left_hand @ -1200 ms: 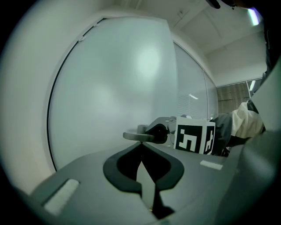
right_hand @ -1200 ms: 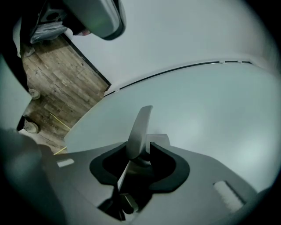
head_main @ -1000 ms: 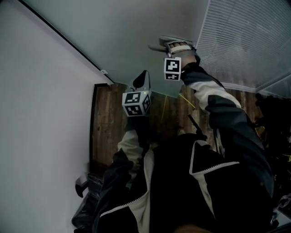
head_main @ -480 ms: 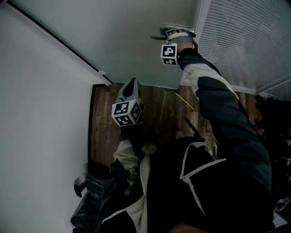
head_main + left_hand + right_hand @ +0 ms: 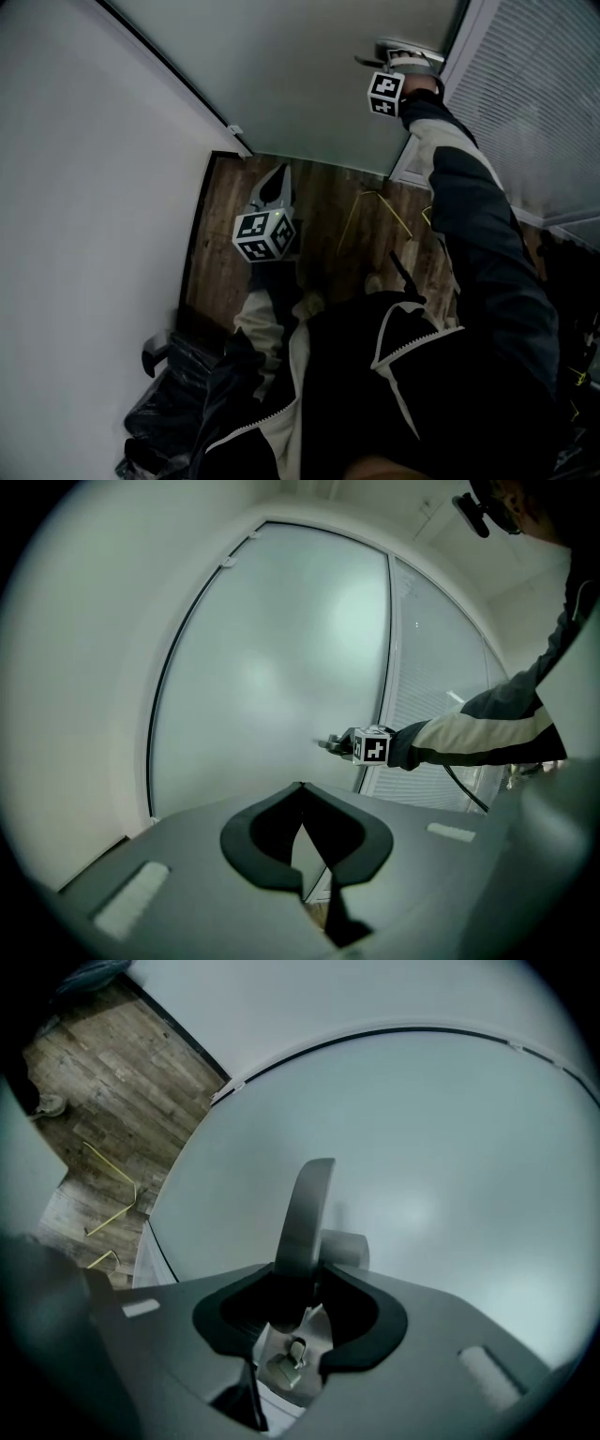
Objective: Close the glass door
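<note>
The frosted glass door fills the top of the head view. Its metal lever handle sits near the door's right edge, by the frame of the panel with blinds. My right gripper is shut on that handle, arm stretched out. In the right gripper view the handle rises from between the jaws of the right gripper, with the glass behind. My left gripper hangs free lower down over the floor, shut and holding nothing. The left gripper faces the door and the right gripper.
A white wall runs along the left, with a black strip at its edge. A glazed panel with blinds stands at the right. On the wooden floor lies a yellow wire frame. A dark bag-like object sits at the lower left.
My right gripper has carried the handle toward the blinds panel, rightward and up in the head view, and the door has swung with it. The left gripper has shifted slightly.
</note>
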`<state>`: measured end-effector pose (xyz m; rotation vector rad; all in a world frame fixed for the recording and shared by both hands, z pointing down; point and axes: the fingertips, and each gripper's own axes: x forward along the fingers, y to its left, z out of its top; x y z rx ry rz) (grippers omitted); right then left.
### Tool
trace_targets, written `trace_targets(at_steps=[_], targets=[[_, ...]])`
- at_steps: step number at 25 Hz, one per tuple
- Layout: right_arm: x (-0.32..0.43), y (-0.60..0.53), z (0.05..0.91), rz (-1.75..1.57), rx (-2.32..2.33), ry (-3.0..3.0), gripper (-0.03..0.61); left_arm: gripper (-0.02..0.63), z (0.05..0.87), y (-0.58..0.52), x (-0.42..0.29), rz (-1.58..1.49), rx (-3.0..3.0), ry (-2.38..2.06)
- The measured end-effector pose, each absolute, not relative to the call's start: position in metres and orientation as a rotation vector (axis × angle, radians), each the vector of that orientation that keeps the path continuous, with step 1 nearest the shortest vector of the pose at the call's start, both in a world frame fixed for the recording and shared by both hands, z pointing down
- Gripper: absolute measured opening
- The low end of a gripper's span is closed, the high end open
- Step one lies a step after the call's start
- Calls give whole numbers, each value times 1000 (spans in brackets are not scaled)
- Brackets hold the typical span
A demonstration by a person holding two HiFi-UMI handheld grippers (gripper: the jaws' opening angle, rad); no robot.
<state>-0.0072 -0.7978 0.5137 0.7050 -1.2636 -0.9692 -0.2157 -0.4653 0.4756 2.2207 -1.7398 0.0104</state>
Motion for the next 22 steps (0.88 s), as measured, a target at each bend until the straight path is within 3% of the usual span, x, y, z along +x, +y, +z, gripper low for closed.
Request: trace_targets(at_steps=[14, 17, 20, 22], targets=[[-7, -811, 512, -930, 750, -1323, 138, 3, 476, -456, -216, 62, 2224, -1756], [-11, -802, 508, -876, 777, -1393, 212, 3, 475, -457, -217, 62, 2234, -1752], [-21, -778, 489, -847, 880, -1508, 211, 3, 472, -464, -220, 61, 2253, -1757], [-29, -749, 467, -784, 1005, -1670, 113, 3, 468, -476, -216, 46, 2279, -1749]])
